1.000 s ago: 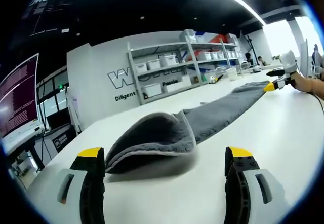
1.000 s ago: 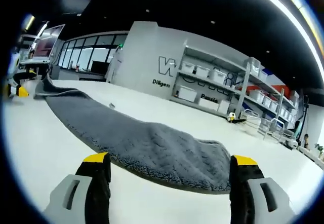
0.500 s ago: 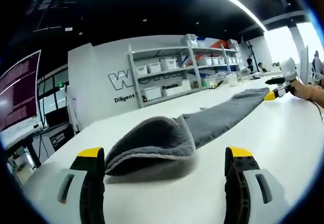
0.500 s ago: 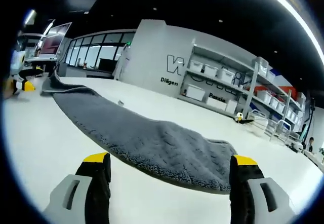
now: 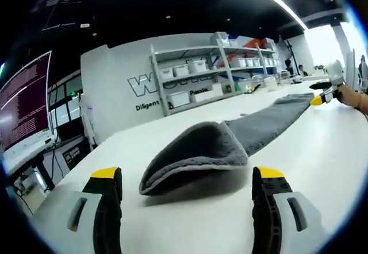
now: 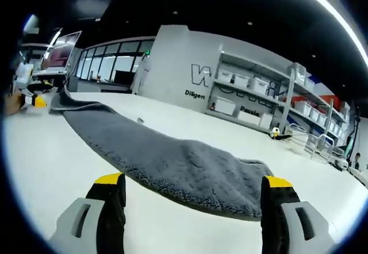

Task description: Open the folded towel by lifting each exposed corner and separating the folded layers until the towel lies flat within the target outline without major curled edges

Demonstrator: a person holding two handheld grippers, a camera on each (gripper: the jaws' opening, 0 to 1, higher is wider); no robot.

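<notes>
i'm at the approach step: both ends of the grey towel on the white table are ungripped. my left gripper and right gripper have jaws spread wide, holding nothing. next, i'd pinch the folded-over end's top layer and peel it back. the towel looks long, plush, with one end doubled.
</notes>
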